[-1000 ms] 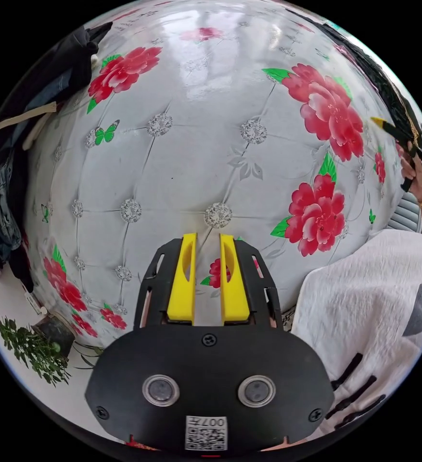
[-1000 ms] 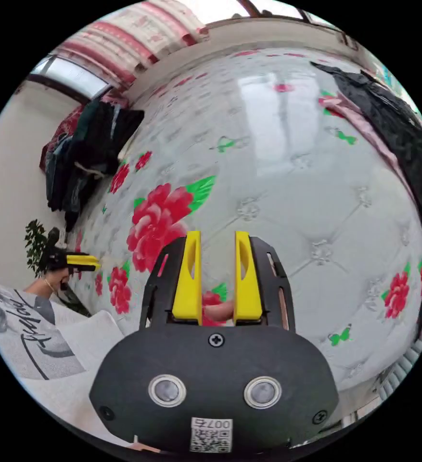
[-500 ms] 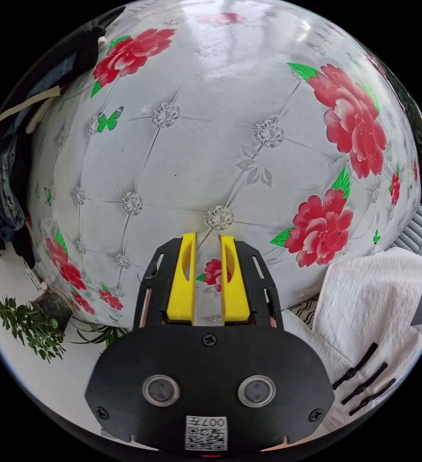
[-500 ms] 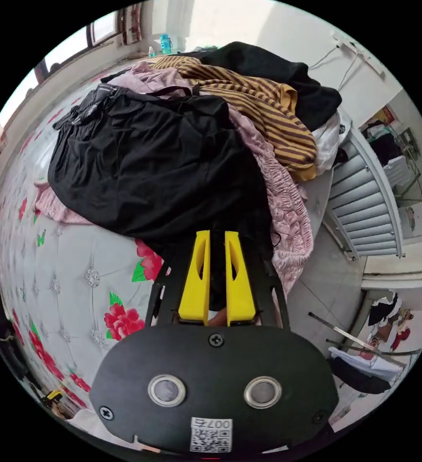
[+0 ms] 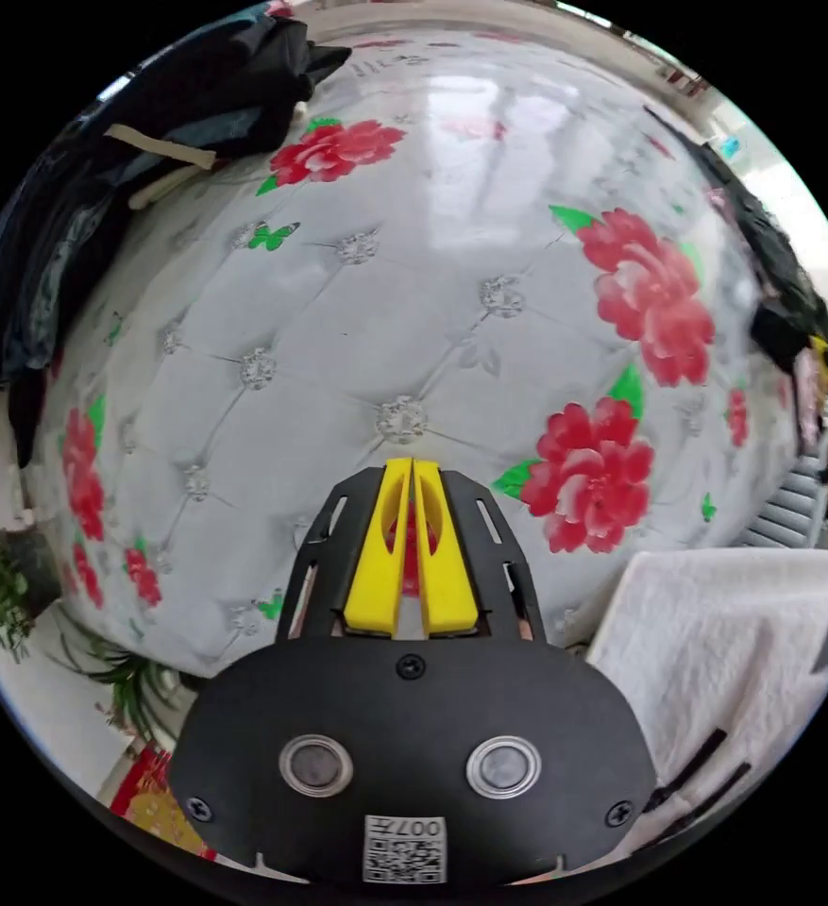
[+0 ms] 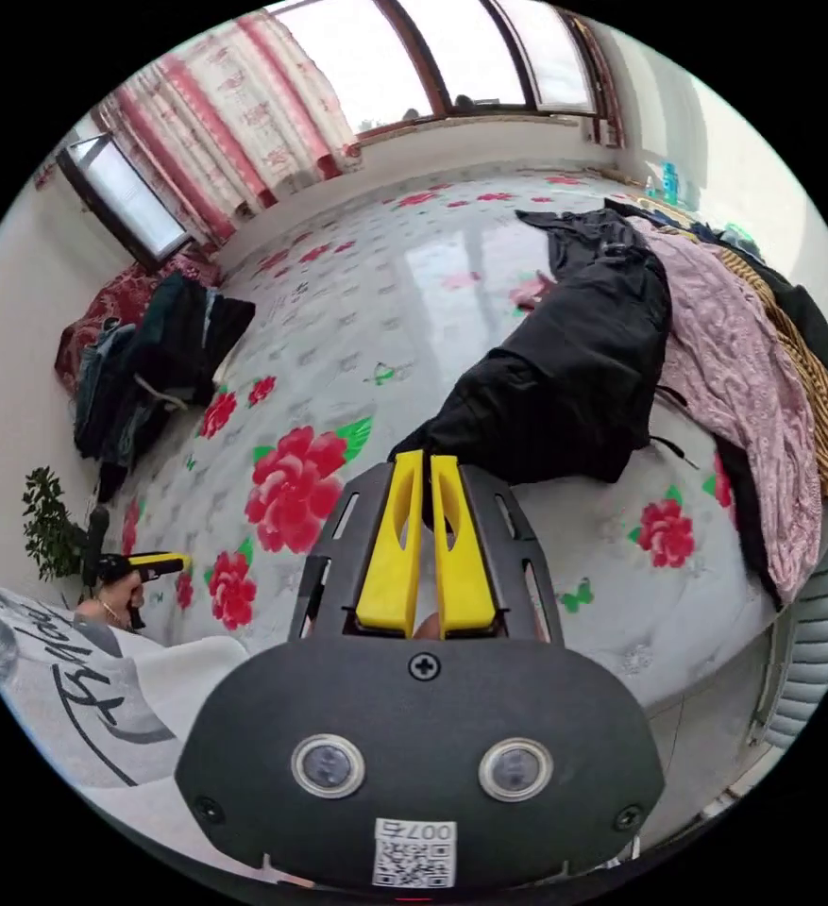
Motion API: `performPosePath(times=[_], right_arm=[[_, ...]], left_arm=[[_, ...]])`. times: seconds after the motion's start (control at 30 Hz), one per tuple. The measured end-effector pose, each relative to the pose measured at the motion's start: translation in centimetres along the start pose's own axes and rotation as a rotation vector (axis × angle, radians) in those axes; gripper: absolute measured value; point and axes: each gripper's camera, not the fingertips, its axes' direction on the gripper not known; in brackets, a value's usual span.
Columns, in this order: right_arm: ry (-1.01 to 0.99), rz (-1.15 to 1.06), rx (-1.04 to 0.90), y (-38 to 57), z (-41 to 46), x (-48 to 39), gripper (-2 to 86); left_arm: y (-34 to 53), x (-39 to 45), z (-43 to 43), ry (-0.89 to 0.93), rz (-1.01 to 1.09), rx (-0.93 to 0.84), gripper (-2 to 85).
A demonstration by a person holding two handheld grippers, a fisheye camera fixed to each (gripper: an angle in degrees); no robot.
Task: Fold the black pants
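One pair of black pants lies stretched across the flowered bed, its near end pinched between the two yellow jaws of the right tool, which is clenched on the cloth. Beside the pants, one heap of clothes sits at the bed's edge; a second, darker heap lies at the far side. The left tool hovers over bare bedcover, jaws closed together, grasping nothing. One potted plant stands nearby.
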Motion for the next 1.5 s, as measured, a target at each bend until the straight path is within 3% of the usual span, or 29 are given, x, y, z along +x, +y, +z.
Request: performPosePath(times=[0.23,0.33,0.43,0.57,0.7,0.87,0.93,0.97,1.03,1.1,1.17,1.3,1.4,1.5], right_arm=[[-0.444,-0.648,-0.336,3.2,4.2,-20.3,0.2],[-0.62,-0.798,-0.416,5.3,4.7,-25.8,1.3],[-0.639,-0.865,-0.415,6.2,4.5,-27.7,2.7],[-0.551,-0.733,-0.357,5.7,4.4,-24.6,4.2],[-0.476,-0.437,-0.345,5.2,4.8,-17.5,5.8],[-0.339,-0.244,-0.248,5.7,3.0,-12.3,7.2],[-0.309,-0.178,-0.209,5.8,2.1,-11.1,7.6],[-0.303,-0.162,-0.203,5.8,2.0,-10.9,7.6],[-0.296,-0.108,-0.185,5.7,1.6,-10.2,7.7],[-0.29,-0.087,-0.163,5.4,1.2,-9.7,7.6],[-0.268,-0.076,-0.151,4.8,1.0,-9.2,7.5],[-0.236,-0.048,-0.111,1.6,0.2,-7.5,7.4],[-0.205,-0.051,-0.057,-1.9,-0.2,-6.6,7.3],[-0.15,-0.062,-0.042,-5.8,0.5,-5.9,7.6]], left_arm=[[9.2,-5.5,-13.7,0.029,-0.037,0.269,-0.9],[14.3,-11.7,-18.6,0.001,-0.131,0.315,-0.9],[18.9,-17.2,-22.9,-0.075,-0.23,0.324,-0.5],[21.9,-19.6,-28.1,-0.1,-0.237,0.366,2.5],[19.4,-16.0,-32.0,0.025,-0.02,0.395,7.9],[10.3,-8.2,-28.6,0.134,0.29,0.161,12.6],[6.7,-5.2,-25.1,0.002,0.397,0.017,12.0],[7.0,-4.8,-26.5,-0.027,0.457,0.108,9.1],[5.1,-4.5,-29.0,-0.058,0.584,0.061,2.5],[3.5,-7.0,-32.7,0.057,0.546,0.03,1.4],[3.7,-11.0,-38.4,0.19,0.483,0.129,0.7],[7.4,-26.2,-52.5,0.558,0.13,0.403,-0.5],[13.0,-36.1,-60.6,0.614,-0.086,0.617,-0.7],[16.1,-42.0,-64.6,0.56,-0.227,0.634,-0.8]])
